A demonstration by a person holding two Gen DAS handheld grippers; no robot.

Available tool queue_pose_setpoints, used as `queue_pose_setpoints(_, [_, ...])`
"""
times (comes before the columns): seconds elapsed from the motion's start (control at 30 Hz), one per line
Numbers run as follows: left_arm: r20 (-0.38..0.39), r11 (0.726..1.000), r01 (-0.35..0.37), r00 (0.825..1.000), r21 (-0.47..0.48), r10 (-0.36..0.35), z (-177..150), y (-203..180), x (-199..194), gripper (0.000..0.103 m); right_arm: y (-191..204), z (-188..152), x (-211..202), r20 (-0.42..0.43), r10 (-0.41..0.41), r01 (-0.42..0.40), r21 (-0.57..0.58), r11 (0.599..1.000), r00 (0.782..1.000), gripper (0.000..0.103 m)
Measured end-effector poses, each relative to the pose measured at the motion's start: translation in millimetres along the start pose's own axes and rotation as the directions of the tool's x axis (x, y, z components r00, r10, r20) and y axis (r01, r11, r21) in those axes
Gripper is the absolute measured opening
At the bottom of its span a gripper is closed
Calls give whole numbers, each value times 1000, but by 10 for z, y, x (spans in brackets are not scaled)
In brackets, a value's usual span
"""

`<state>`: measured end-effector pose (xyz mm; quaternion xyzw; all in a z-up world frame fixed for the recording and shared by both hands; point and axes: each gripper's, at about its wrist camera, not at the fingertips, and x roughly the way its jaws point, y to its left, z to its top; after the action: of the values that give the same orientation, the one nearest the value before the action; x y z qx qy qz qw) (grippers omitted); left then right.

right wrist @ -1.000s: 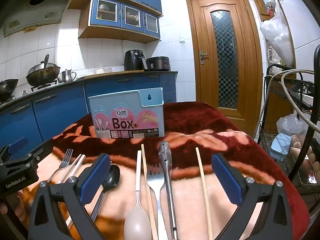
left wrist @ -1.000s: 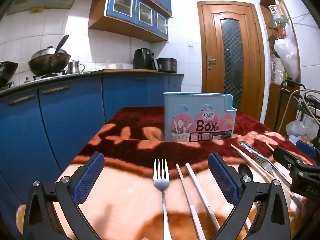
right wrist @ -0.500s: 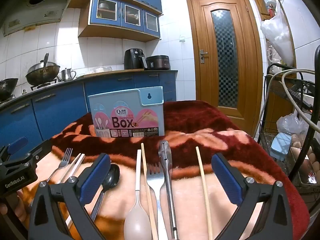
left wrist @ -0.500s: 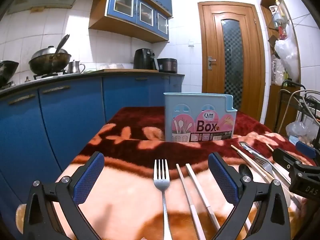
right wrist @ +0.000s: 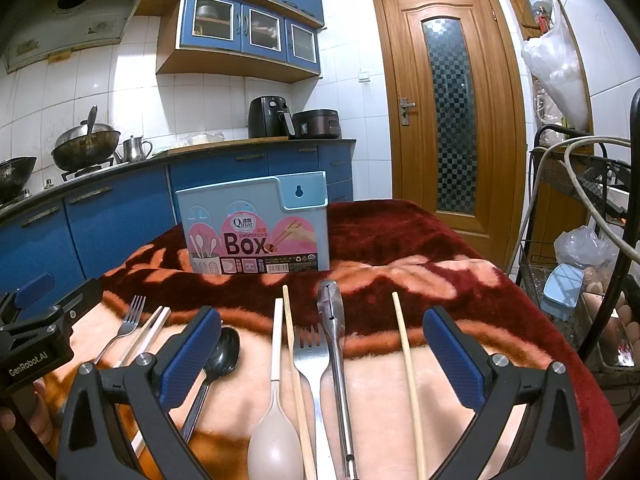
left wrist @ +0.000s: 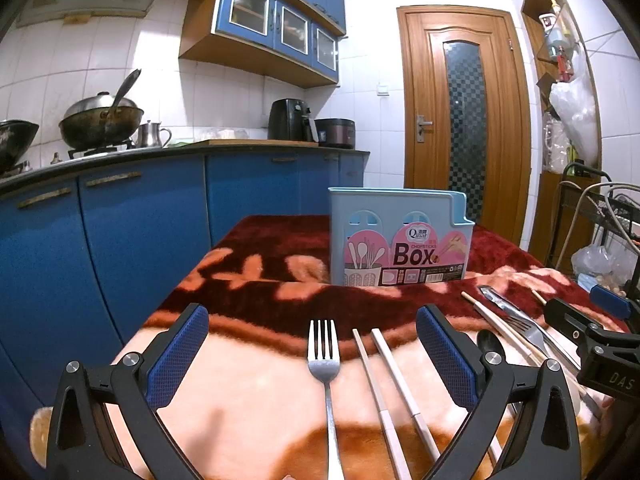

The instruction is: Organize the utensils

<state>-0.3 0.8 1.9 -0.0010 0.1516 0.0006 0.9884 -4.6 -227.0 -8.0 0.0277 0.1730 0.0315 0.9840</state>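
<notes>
We are holding both grippers low over the blanket-covered table [left wrist: 248,400]. Our left gripper [left wrist: 312,344] is gaping wide around a silver fork [left wrist: 325,356] and two pale chopsticks [left wrist: 384,376], gripping nothing. Our right gripper [right wrist: 322,344] is spread empty over a pink spoon [right wrist: 274,432], a broad fork [right wrist: 312,360] and steel tongs [right wrist: 334,332]. The pale-blue utensil box [right wrist: 256,224] with its pink label is standing upright beyond them.

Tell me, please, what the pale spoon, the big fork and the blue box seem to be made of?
Pale spoon: probably matte plastic, beige, no shine.
Big fork: metal, likely stainless steel, with bright reflections.
Blue box: smooth moulded plastic with a printed paper label.
</notes>
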Motion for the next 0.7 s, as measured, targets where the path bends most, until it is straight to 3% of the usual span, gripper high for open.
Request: queue_pose_setpoints(0.7, [1,1000,0,1000,-3,0,0,-10,-13,103,9,-11,12,-4,-2,2,0,1000,1000,103])
